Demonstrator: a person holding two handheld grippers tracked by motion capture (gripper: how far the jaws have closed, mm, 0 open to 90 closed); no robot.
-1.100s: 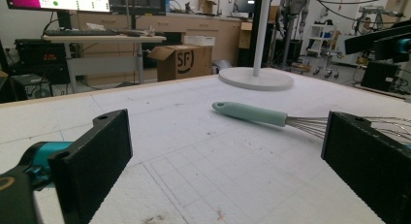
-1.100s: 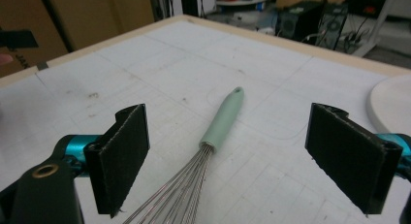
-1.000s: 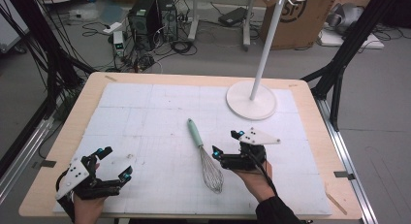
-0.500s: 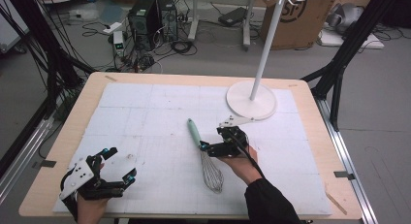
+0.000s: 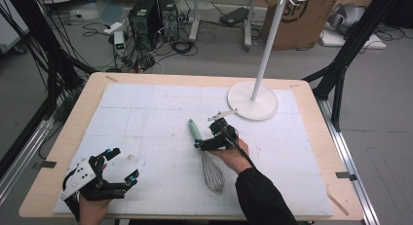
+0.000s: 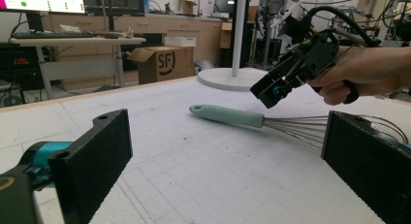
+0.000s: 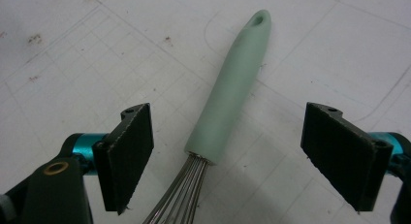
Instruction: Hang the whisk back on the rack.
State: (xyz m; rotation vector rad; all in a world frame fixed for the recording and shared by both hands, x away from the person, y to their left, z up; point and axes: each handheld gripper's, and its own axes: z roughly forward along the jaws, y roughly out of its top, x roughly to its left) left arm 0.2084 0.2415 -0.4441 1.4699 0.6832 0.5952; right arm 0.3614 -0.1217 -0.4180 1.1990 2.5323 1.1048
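Note:
A whisk with a mint-green handle lies on the white mat, handle pointing away from me. My right gripper hovers just over the spot where the handle meets the wires. Its jaws stand on either side of the handle with clear gaps; they have just been closing a little and do not touch it. My left gripper rests at the near left of the mat, open and holding nothing. The left gripper view shows the whisk and the right gripper above it.
A white stand with a round base and a tall pole stands at the far right of the mat, just beyond the right hand. The wooden table edge frames the mat. Cables and boxes sit on the floor behind.
My right gripper has moved left and slightly down, from beside the whisk's wires to over the base of its handle. The left gripper has stayed where it was.

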